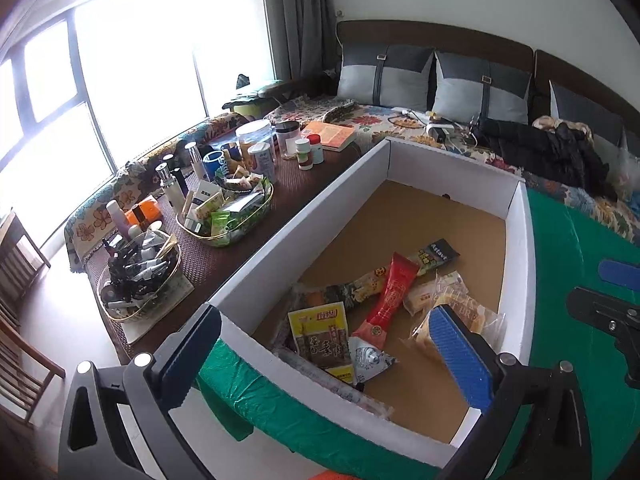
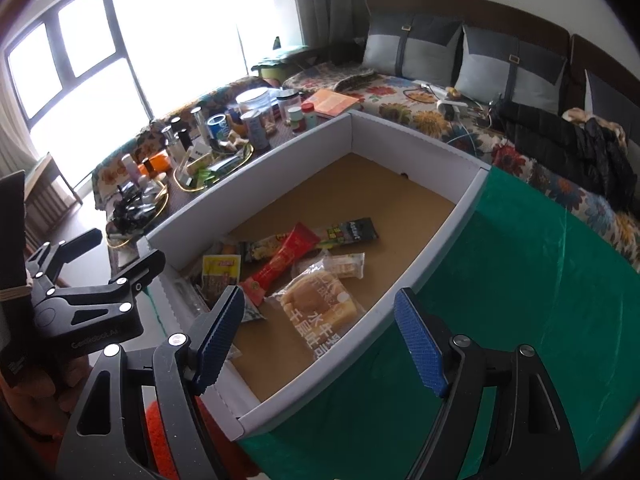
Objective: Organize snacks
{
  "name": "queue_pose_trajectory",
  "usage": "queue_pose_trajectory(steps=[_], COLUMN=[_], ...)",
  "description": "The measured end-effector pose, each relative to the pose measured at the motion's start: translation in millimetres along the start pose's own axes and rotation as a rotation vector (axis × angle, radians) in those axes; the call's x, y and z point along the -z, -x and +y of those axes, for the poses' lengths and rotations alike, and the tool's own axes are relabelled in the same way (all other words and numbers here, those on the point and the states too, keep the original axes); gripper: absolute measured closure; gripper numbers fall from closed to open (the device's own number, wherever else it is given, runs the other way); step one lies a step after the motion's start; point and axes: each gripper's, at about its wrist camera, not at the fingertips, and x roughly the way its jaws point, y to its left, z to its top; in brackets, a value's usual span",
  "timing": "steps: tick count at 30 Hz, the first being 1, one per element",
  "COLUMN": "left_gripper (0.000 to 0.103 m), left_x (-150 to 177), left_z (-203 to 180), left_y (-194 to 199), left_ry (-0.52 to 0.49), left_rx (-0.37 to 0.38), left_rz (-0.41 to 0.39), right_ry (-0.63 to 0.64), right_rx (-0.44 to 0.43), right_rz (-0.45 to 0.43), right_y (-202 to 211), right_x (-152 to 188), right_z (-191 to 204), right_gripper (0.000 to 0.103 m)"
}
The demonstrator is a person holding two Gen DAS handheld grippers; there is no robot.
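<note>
A white cardboard box point(image 1: 280, 232) with a brown floor stands on a green cloth point(image 1: 580, 240). In its near half lie several snack packets: a long red packet point(image 1: 390, 296), a yellow packet point(image 1: 316, 320), a dark packet point(image 1: 436, 256) and clear-wrapped bread point(image 1: 452, 300). My left gripper point(image 1: 326, 314) hangs open above the box's near end, nothing between its pads. My right gripper point(image 2: 320, 293) is open too, over the large bread packet point(image 2: 320, 308) at the box's near right wall point(image 2: 400, 280), empty. Each gripper shows at the other view's edge.
Left of the box, a dark table carries two gold-rimmed trays point(image 1: 224, 216) of packets and bottles, jars point(image 1: 256, 136) and an orange book point(image 1: 332, 134). Behind is a floral sofa with grey cushions point(image 1: 384, 76) and a black jacket point(image 1: 552, 152). A wooden chair point(image 1: 24, 352) stands at far left.
</note>
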Motion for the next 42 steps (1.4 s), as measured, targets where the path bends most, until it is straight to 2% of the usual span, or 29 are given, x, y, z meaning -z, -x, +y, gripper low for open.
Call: queue_pose_trajectory(steps=[2,5,11,15,19,23,30,42], left_gripper=[0.000,0.000,0.000,0.000,0.000,0.000,0.000,0.000], left_x=[0.0,1.0,1.1,-0.9,-2.4,-5.7,-15.9,-21.4], left_z=[-1.9,-2.0,-0.4,0.6,3.3,7.0,14.1,19.5], left_y=[-1.6,-1.7,-1.2,-3.1,0.8,7.0,8.2,6.0], left_ry=[-0.015,-0.026,-0.025,-0.013,-0.005,0.010,0.042,0.046], left_rx=[-0.022,-0.043,-0.035,-0.044,-0.047,-0.030,0.017,0.002], left_rz=[0.025,0.019,0.021,0.050,0.032,0.022,0.055,0.044], right_ry=[0.005,0.006,0.017,0.021,0.025,0.031,0.030,0.022], right_rx=[0.004,0.007,0.015,0.019,0.022,0.030,0.030,0.027], right_rz=[0.003,0.010,0.009,0.007,0.000,-0.002,0.000,0.038], right_y=[-1.4,-4.3,-3.0,-0.6,2.7,4.0,4.3,-4.2], right_x=[1.0,1.8,-0.9,-3.9,-5.9,-9.2,-11.6,-16.6], right_z=[2.2,5.8,12.3,14.9,17.1,20.0,22.8,28.6], right_gripper=[0.023,0.023,0.023,0.023,0.023,0.023,0.023,0.023])
